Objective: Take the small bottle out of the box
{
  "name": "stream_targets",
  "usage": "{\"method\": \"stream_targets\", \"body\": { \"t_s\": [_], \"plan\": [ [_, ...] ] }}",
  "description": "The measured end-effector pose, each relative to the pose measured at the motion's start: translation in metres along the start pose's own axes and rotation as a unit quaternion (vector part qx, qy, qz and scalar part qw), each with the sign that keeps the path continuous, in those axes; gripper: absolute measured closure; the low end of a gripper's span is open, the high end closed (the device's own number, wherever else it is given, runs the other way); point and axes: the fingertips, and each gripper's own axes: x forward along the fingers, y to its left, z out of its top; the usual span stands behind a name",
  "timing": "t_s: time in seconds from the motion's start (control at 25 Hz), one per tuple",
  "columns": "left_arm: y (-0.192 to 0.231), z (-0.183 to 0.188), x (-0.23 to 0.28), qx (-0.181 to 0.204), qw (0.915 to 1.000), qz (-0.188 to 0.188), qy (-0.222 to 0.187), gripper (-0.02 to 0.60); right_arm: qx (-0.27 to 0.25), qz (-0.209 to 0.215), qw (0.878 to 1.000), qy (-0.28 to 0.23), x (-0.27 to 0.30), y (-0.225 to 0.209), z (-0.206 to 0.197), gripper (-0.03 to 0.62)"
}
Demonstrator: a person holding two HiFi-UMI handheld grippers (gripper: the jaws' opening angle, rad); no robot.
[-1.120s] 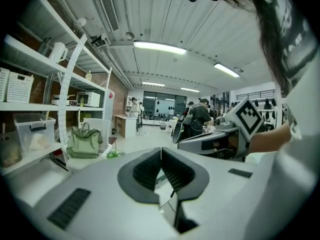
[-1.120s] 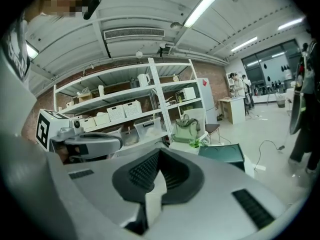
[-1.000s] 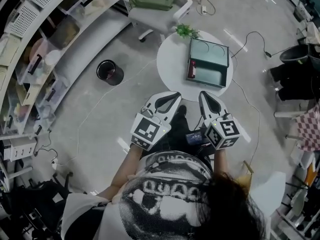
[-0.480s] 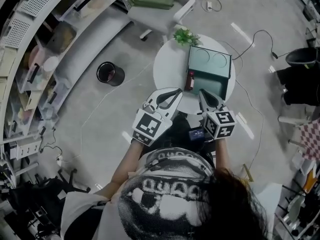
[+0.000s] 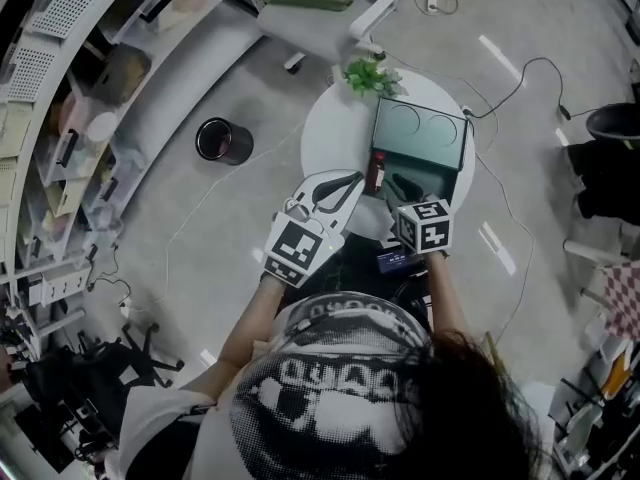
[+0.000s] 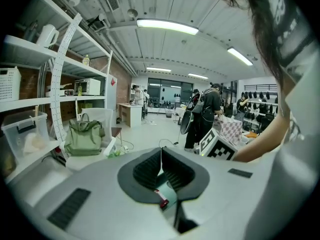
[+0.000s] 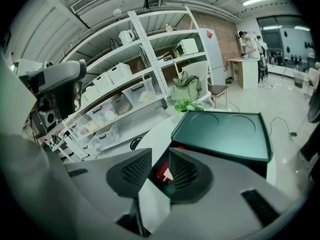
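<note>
Nearest, left tool: jaws closed on nothing, held by the near edge of the desk, probably in reserve to steady things. Right tool: jaws have just been opening, nothing between them yet, angled down into the box, seemingly lining up a grasp. Then the small bottle: red, upright against the box's left wall, lid thrown back. Farthest, plant at the desk's rim

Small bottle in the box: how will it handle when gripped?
Probably light: the small bottle is slim beside the box. Its round-looking body may roll or twist. It sits by the box's left wall, so the right gripper, jaws just opening and not yet on it, gets little room.
</note>
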Motion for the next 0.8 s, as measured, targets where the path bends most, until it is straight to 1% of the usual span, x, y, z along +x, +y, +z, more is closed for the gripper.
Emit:
{"method": "stream_targets", "body": {
  "t_s": [0.2, 0.32, 0.6, 0.8],
  "plan": [
    [0.004, -0.009, 0.011, -0.002, 0.9998, 0.005, 0.021, 0.568, 0.013, 0.024, 0.999, 0.040, 0.034, -0.009, -0.012, 0.470],
    [0.004, -0.011, 0.015, -0.003, 0.9996, 0.007, 0.027, 0.568, 0.028, 0.031, 0.997, 0.064, 0.053, -0.015, -0.023, 0.452],
    [0.017, -0.011, 0.012, -0.007, 0.9993, 0.020, 0.030, 0.568, 0.014, 0.027, 0.991, 0.130, 0.076, -0.021, -0.041, 0.411],
    [0.026, -0.009, 0.010, -0.001, 0.9996, 0.012, 0.026, 0.568, 0.015, 0.019, 0.989, 0.148, 0.086, -0.022, -0.048, 0.405]
  ]
}}
